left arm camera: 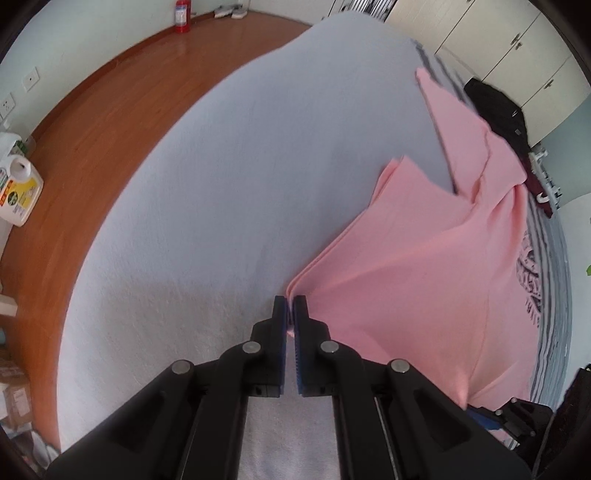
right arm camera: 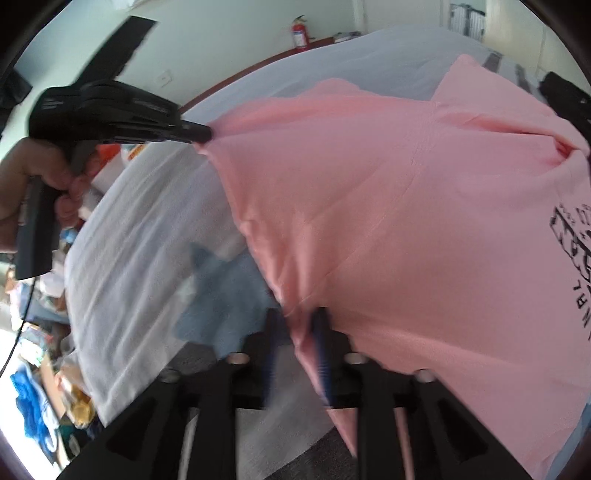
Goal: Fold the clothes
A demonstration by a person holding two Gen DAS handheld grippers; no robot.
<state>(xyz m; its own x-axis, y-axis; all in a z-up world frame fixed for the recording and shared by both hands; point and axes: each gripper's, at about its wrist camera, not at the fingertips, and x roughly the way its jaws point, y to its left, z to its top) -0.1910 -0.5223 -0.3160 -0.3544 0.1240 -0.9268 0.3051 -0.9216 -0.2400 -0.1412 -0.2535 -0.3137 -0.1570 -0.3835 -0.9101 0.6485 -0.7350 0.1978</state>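
A pink T-shirt (left arm camera: 424, 266) with a black print lies partly on the white bed sheet (left arm camera: 229, 177), one side lifted. My left gripper (left arm camera: 290, 301) is shut on a corner of the shirt's edge, low over the sheet. In the right wrist view the shirt (right arm camera: 388, 206) hangs stretched between both grippers. My right gripper (right arm camera: 297, 314) is shut on another part of the same edge. The left gripper (right arm camera: 203, 134) shows there at upper left, held by a hand, pinching the shirt.
Dark clothes (left arm camera: 498, 114) lie at the bed's far right. A blue cloth (right arm camera: 225, 295) lies on the sheet under the shirt. Wooden floor (left arm camera: 110, 122) runs left of the bed, with a detergent jug (left arm camera: 20, 192) and a fire extinguisher (left arm camera: 181, 16). Clutter (right arm camera: 40, 387) sits beside the bed.
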